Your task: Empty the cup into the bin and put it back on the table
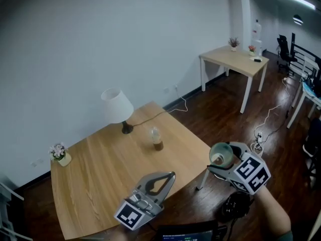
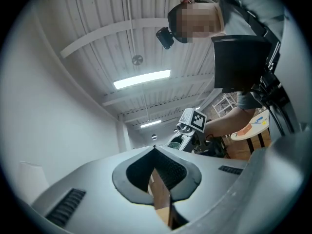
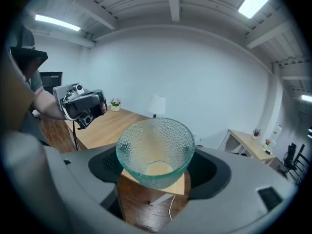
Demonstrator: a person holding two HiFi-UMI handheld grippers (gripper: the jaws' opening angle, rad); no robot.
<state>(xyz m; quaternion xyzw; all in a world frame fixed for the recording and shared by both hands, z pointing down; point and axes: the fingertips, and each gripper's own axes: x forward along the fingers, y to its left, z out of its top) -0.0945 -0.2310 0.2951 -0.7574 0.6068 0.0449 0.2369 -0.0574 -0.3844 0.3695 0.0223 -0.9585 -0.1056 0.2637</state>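
My right gripper (image 1: 223,163) grips the dimpled glass cup (image 1: 221,154) upright, just off the bench's (image 1: 100,169) near right corner (no bin in sight). My left gripper (image 1: 171,175) is closed and empty.

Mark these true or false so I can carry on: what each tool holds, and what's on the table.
1. The right tool holds a glass cup. True.
2. The left tool grips the lamp. False: it is shut and empty; the lamp stands on the table.
3. A plastic cup with brown drink stands on the table. True.
4. A bin stands on the table. False: it bears the lamp, plastic cup and a flower pot; no bin shows.
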